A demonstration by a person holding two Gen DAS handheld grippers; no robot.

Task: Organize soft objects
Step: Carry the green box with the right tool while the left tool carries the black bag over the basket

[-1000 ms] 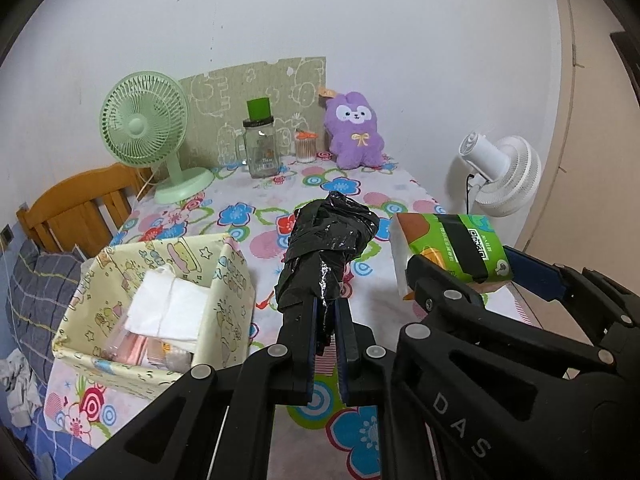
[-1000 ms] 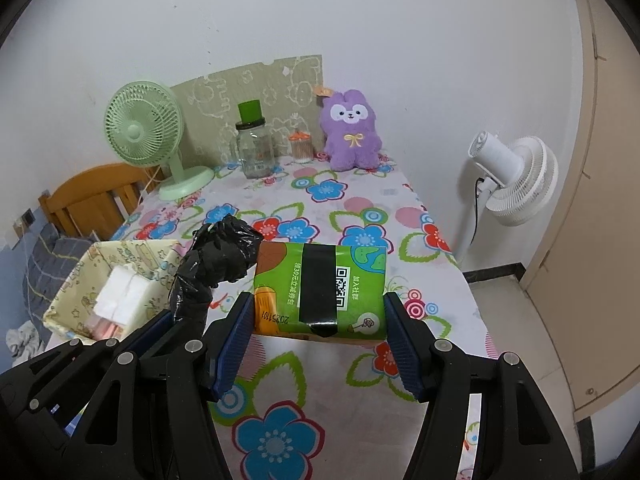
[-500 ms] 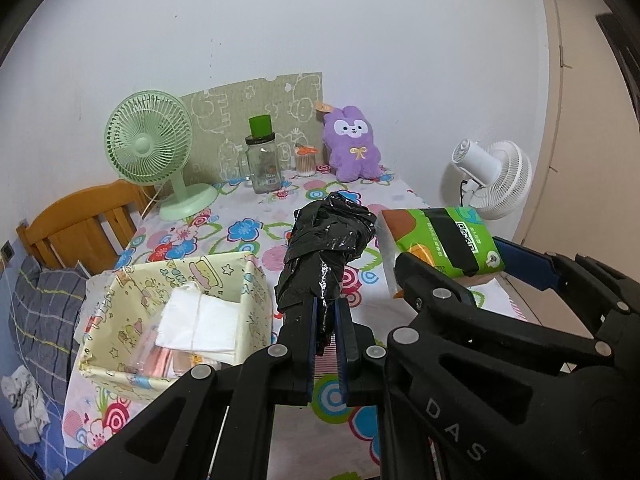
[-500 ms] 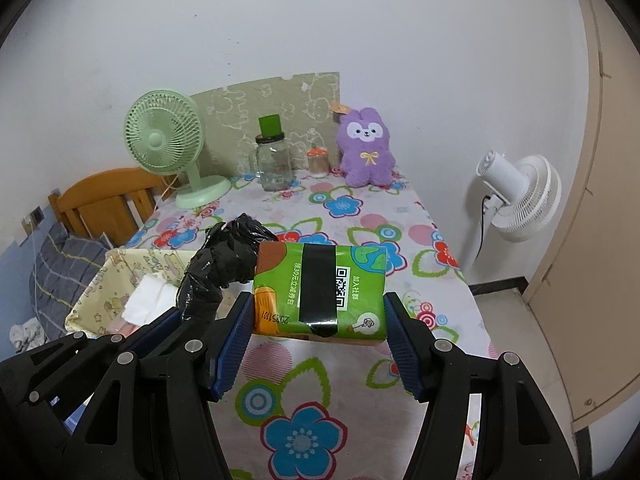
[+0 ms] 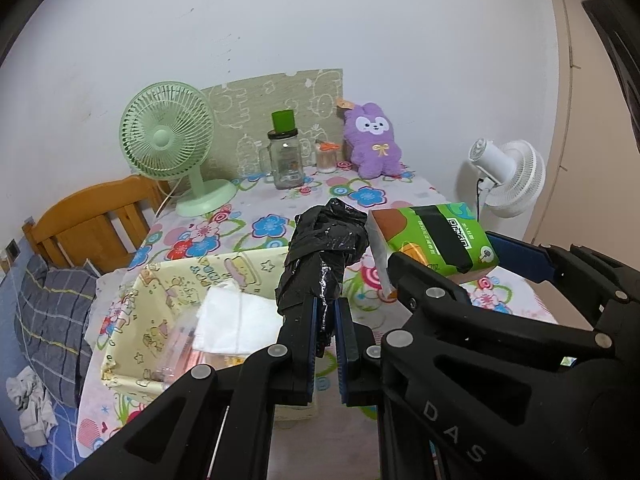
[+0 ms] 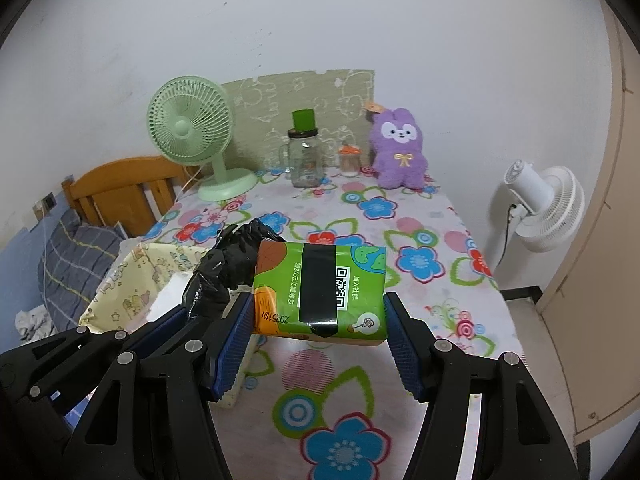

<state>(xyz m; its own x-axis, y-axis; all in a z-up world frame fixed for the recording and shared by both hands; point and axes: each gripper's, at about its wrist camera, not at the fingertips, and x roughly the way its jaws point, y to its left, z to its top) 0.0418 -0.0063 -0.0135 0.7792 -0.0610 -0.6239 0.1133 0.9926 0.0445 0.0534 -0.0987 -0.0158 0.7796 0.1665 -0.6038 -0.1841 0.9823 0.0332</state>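
Both grippers have drawn back from the table, carrying their loads. Left gripper (image 5: 325, 312) is clenched on the black plastic bag (image 5: 320, 252); right gripper (image 6: 320, 320) clamps the green tissue pack (image 6: 320, 288) across its width. Step in hand: transport. Next, lower each into the yellow storage box (image 5: 168, 280), below left.

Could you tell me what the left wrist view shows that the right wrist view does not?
Only the left wrist view shows inside the yellow box: white folded tissue over pink packets.

Only the right wrist view shows the tissue pack's QR-code face square on, held in the right gripper.

Both show the black bag clamped in the left gripper, plus the purple plush.
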